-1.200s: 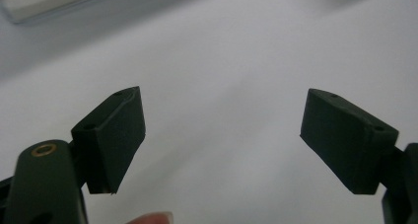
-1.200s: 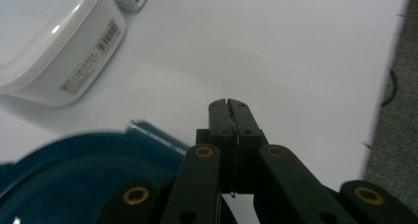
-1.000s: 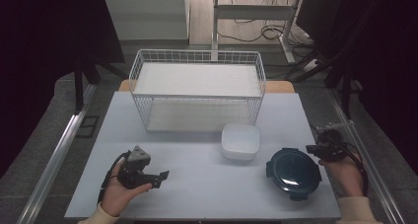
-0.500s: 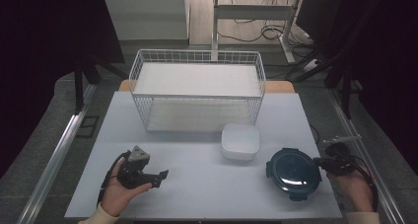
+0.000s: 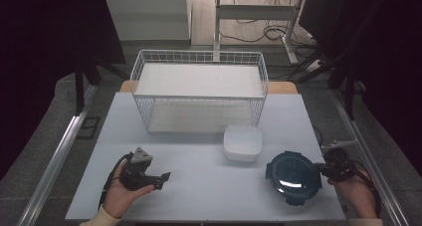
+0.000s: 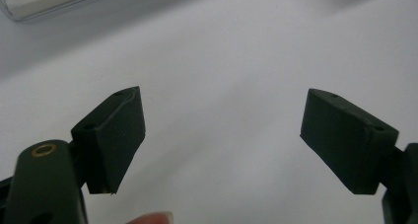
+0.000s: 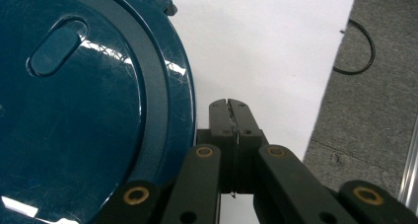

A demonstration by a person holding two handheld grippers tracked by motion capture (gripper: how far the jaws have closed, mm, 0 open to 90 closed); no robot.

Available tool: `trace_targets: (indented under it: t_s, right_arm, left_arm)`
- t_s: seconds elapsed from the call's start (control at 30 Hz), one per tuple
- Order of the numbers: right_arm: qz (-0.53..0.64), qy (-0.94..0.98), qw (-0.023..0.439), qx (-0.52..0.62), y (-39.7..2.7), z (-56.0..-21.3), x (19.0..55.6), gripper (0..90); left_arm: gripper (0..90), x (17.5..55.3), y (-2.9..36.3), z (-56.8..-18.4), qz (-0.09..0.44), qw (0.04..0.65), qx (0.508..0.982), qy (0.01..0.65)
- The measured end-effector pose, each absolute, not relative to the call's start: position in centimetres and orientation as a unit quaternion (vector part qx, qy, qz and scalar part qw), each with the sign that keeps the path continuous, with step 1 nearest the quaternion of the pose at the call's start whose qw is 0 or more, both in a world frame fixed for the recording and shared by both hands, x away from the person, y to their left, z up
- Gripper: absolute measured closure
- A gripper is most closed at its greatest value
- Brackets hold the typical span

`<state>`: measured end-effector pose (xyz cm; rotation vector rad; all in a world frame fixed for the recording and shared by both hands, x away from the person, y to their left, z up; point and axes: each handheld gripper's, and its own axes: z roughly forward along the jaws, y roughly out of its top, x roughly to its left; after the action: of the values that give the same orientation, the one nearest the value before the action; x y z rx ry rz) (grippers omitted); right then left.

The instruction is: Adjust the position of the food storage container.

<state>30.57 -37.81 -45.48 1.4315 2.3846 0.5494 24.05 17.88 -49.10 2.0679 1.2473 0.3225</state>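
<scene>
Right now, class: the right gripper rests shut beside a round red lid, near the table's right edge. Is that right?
Not quite: the lid is dark blue, not red, as the right gripper view shows. The right gripper is shut beside it, near the table's right edge.

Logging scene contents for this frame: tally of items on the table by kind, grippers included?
Wire basket: 1
White square container: 1
Dark blue round lid: 1
Handheld grippers: 2, left gripper open, right gripper shut beside the lid
Total: 5
</scene>
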Motion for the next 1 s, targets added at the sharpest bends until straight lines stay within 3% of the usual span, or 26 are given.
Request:
trace_targets:
  t_s: [0.6, 1.0]
  right_arm:
    - [0.234, 0.859, 0.117, 0.440, -32.8, -46.1, 27.7, 90.0]
    - [0.238, 0.873, 0.117, 0.410, -30.2, -46.3, 27.3, 90.0]
  left_arm:
    - [16.7, 24.1, 17.9, -49.2, 0.124, 0.343, 0.799, 0.479]
    - [16.7, 24.1, 17.9, -49.3, 0.122, 0.340, 0.801, 0.477]
